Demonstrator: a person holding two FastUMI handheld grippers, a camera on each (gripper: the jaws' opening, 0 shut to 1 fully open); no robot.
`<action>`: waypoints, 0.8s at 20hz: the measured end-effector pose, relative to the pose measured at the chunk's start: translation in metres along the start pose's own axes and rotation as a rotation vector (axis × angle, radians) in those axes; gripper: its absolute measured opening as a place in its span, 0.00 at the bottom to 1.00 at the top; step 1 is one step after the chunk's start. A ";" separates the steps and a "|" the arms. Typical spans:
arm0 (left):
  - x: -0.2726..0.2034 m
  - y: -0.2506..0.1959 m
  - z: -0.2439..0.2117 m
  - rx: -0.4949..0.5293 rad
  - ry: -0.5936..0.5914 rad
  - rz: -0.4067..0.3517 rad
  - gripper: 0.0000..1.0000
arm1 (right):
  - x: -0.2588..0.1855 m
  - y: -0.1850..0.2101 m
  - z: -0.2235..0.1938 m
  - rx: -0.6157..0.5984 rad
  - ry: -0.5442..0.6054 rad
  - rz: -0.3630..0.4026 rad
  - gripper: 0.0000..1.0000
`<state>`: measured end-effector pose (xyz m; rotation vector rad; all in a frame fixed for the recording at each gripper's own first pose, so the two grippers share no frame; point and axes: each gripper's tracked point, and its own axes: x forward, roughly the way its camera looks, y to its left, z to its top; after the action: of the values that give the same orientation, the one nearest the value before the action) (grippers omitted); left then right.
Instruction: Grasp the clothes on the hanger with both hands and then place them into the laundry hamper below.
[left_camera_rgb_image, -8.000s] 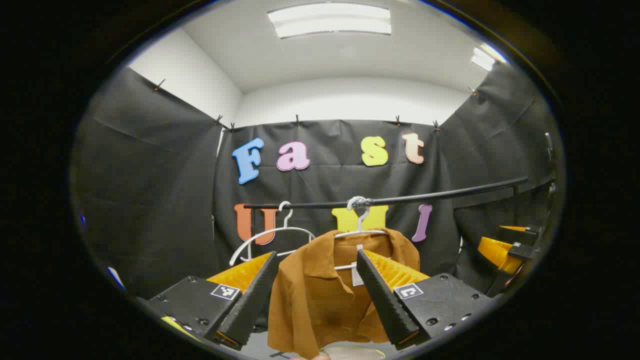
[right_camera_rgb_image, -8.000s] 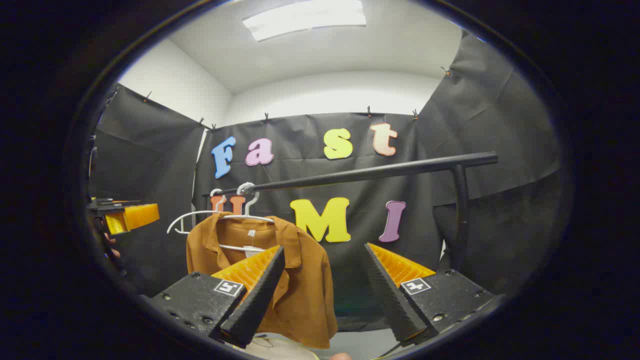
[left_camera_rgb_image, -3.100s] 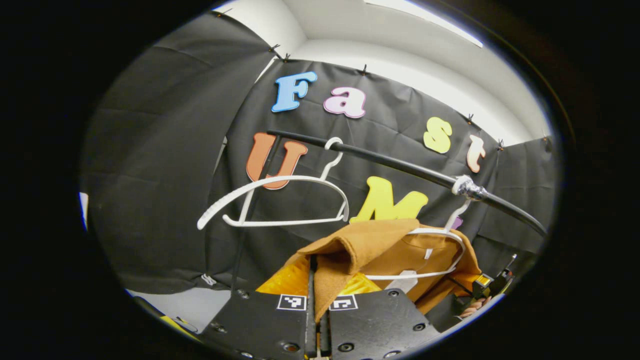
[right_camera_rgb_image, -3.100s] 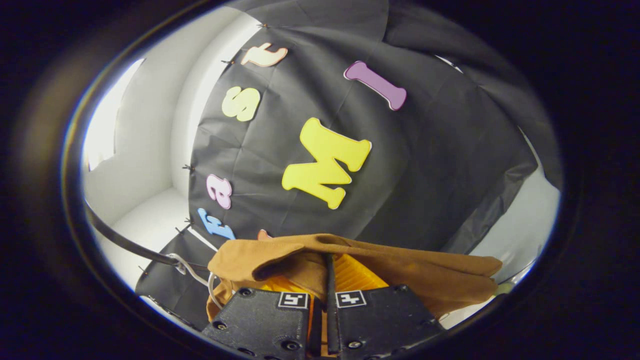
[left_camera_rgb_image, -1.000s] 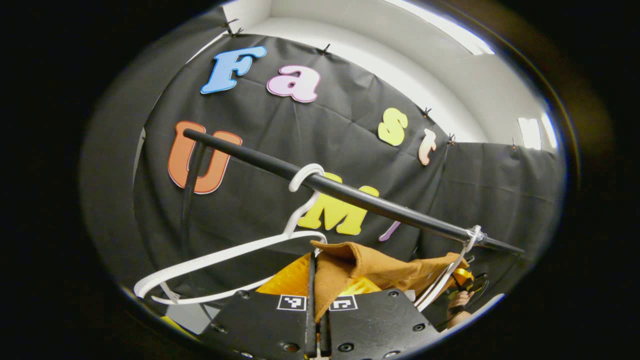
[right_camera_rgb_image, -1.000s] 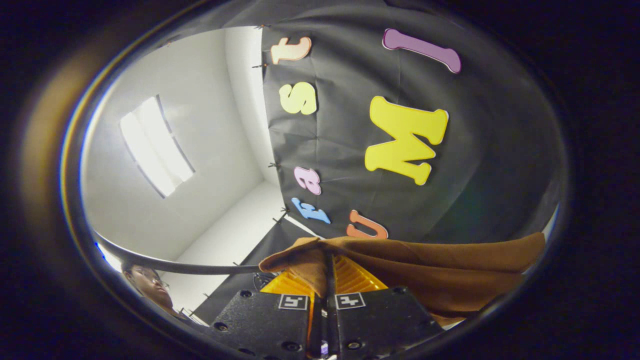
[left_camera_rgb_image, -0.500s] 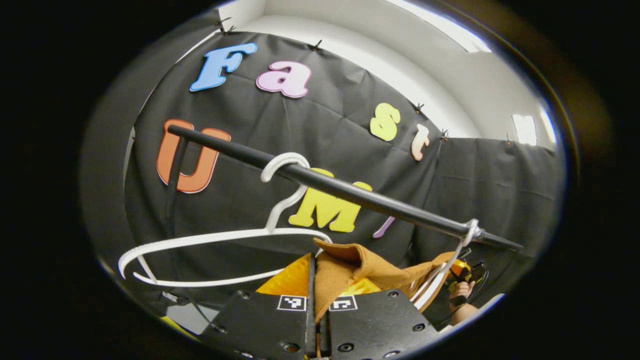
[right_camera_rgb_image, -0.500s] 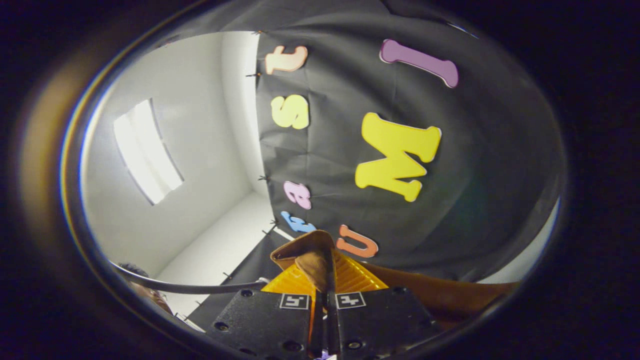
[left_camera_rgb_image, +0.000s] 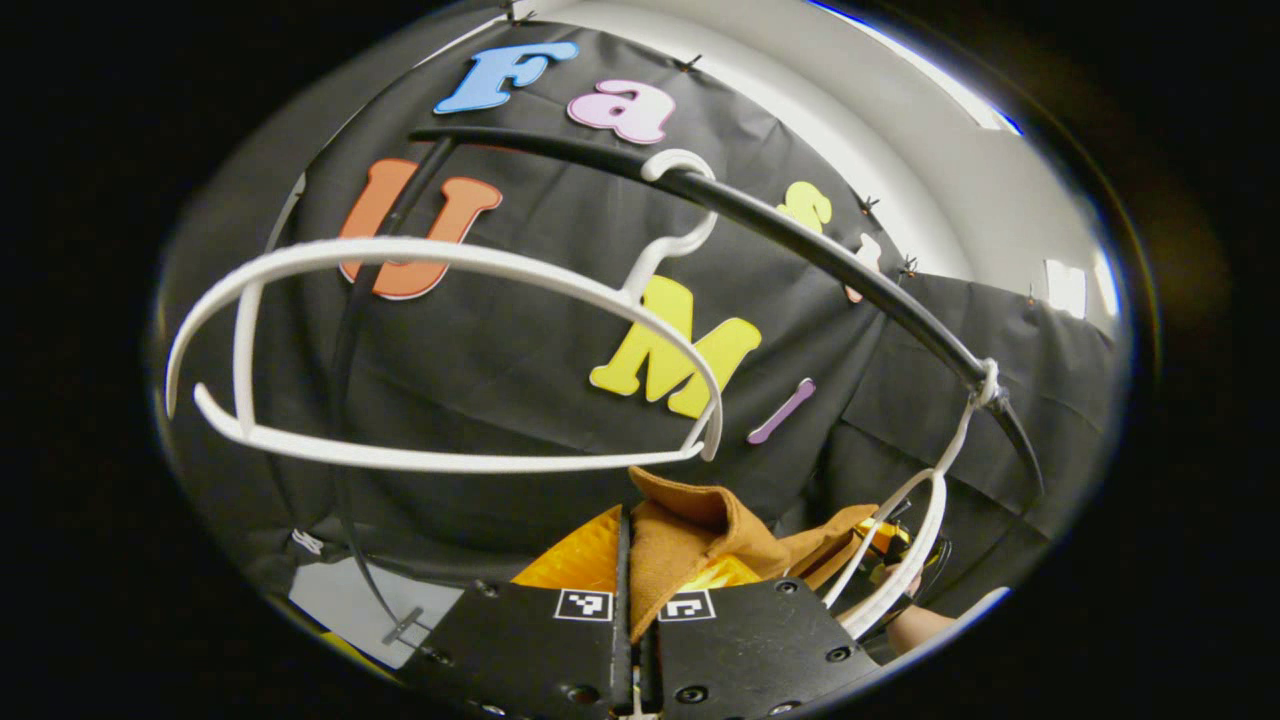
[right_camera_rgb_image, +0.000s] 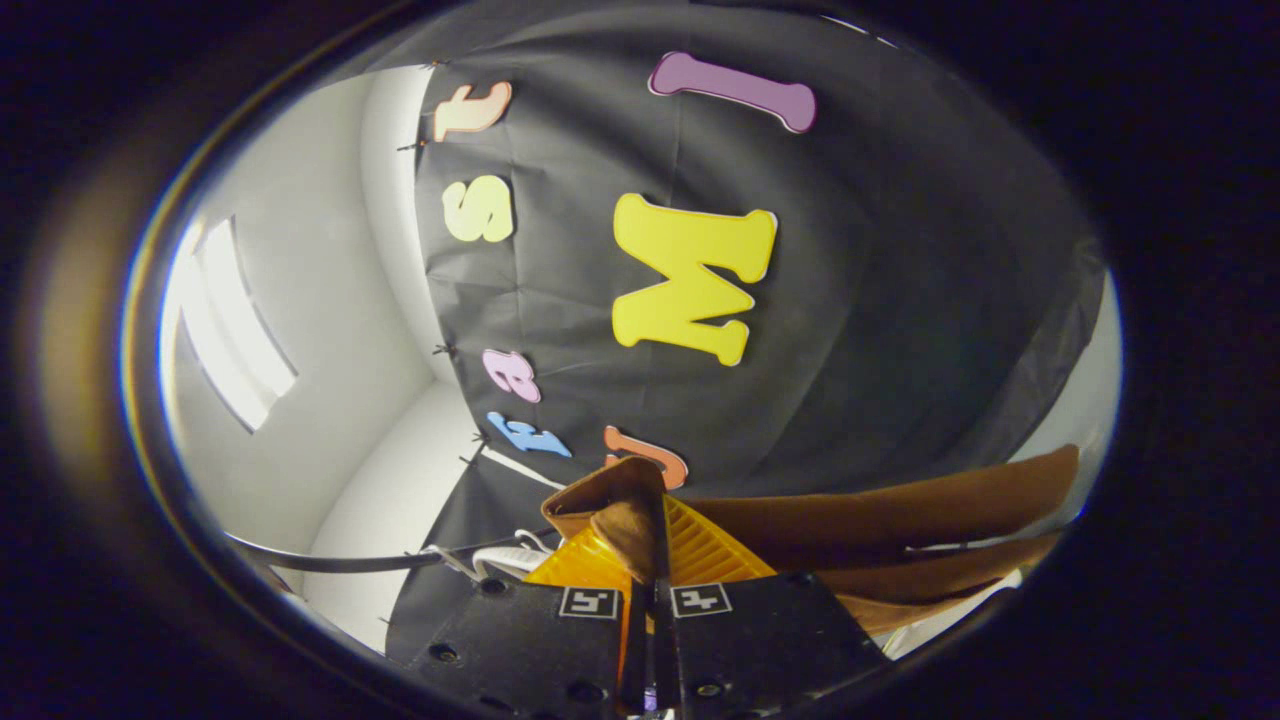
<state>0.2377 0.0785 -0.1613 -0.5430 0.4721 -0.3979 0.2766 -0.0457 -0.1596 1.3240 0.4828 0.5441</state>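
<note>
Rust-brown woven cloth, the collared shirt (left_camera_rgb_image: 700, 525), is pinched at a fold by the left gripper (left_camera_rgb_image: 628, 560), whose two fingers are pressed together on it. In the right gripper view the right gripper (right_camera_rgb_image: 655, 555) likewise clamps another fold of the same shirt, which trails off to the side as a long flat band. In the left gripper view the shirt stretches from the left gripper toward the right gripper, seen farther off beside the thin white plastic hanger (left_camera_rgb_image: 915, 535) tied to the black metal rail (left_camera_rgb_image: 800, 235), so its long axis runs between the two tools. That hanger loops close around the far end of the cloth; whether the shirt is fully free of it cannot be told. A second, bare white hanger (left_camera_rgb_image: 440, 350) hangs just above the left gripper. Compared with half a second ago, the rail and bare hanger sit higher and loom larger, suggesting the left gripper has dropped and tilted upward.
</note>
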 end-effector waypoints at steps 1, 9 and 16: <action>-0.005 0.003 -0.008 -0.021 0.004 0.006 0.07 | -0.003 -0.004 -0.008 0.007 0.013 -0.014 0.06; -0.041 0.011 -0.065 -0.160 0.017 0.062 0.07 | -0.022 -0.021 -0.081 0.040 0.113 -0.048 0.06; -0.074 -0.034 -0.115 -0.206 0.043 0.010 0.07 | -0.044 -0.015 -0.158 0.068 0.208 -0.042 0.05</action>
<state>0.1092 0.0410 -0.2050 -0.7326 0.5609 -0.3542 0.1463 0.0453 -0.2025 1.3250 0.7035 0.6389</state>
